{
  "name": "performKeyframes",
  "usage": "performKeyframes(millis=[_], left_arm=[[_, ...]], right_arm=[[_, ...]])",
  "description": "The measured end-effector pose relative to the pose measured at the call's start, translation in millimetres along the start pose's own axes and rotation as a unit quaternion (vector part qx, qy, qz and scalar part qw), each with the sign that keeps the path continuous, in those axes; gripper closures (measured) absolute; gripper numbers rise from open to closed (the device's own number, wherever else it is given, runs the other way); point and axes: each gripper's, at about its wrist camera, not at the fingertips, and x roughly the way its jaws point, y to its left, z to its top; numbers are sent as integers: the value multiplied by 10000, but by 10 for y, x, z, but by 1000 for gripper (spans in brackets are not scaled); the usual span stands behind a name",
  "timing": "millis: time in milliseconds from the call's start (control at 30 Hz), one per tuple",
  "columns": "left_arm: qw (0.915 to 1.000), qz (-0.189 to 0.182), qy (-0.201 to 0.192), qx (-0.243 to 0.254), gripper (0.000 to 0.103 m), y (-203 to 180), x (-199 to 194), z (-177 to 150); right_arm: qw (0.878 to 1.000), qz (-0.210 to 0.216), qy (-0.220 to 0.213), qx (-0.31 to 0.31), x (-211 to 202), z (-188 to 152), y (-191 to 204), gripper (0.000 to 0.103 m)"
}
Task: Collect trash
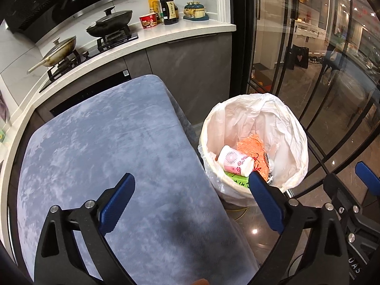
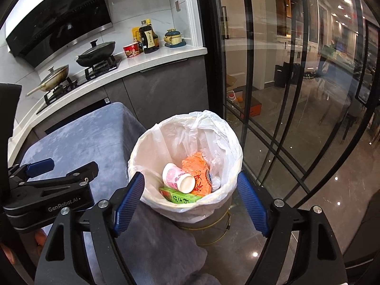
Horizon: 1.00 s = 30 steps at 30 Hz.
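Both jaws spread wide and empty: the right hand-held gripper (image 2: 190, 190) hovers directly above the lined trash bin (image 2: 147, 190), the left hand-held gripper (image 1: 190, 190) over the table's (image 1: 95, 142) edge just beside it. Inside the bin lie a pink-and-white cup (image 2: 178, 178), an orange wrapper (image 2: 198, 168) and a green carton (image 2: 179, 196). The blue-covered table touches the bin; behind, a kitchen counter (image 2: 154, 59) with pans, and glass doors (image 2: 285, 83) at right.

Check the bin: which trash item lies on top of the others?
The pink-and-white paper cup, on its side. It rests over the green carton and the crumpled orange wrapper, both partly covered, inside the lined bin.
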Motion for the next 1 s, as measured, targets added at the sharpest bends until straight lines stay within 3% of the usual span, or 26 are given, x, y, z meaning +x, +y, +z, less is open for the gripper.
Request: performKeyframes(millis=[233,300,1000], left_arm=[[10000,9,14,36,10,39,-104,-102],[10000,29,12,51,10,53,-129,-132],[9999,37,29,141,9,-1,-274,-300]], right_arm=[[9999,-106,2,-55,-130,-57,17,17],[9999,-137,32,-57,-159,-76,21,7],[9998,-165,-8,-74,-335,-177,-1,6]])
